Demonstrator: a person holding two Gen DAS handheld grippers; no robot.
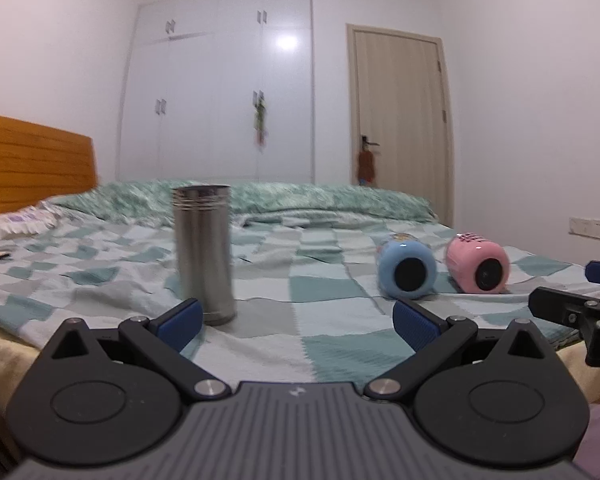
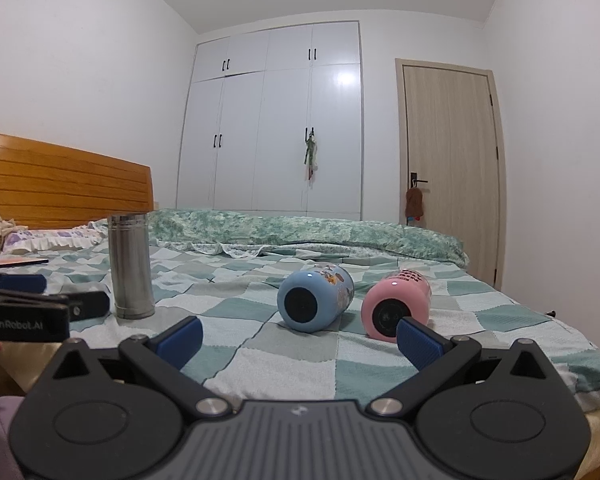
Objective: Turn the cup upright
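A steel cup (image 1: 204, 254) stands upright on the checked bedspread (image 1: 332, 320); it also shows in the right wrist view (image 2: 131, 266). A blue cup (image 1: 406, 274) and a pink cup (image 1: 478, 264) lie on their sides, bases toward me; both show in the right wrist view, blue (image 2: 314, 302) and pink (image 2: 394, 308). My left gripper (image 1: 298, 322) is open and empty, its left fingertip just in front of the steel cup. My right gripper (image 2: 300, 340) is open and empty, just short of the blue and pink cups.
A folded green quilt (image 2: 300, 228) lies across the far side of the bed. A wooden headboard (image 2: 60, 184) and pillow (image 2: 48, 238) are at the left. A white wardrobe (image 2: 272, 120) and a door (image 2: 452, 168) stand behind. The bed edge runs just below the grippers.
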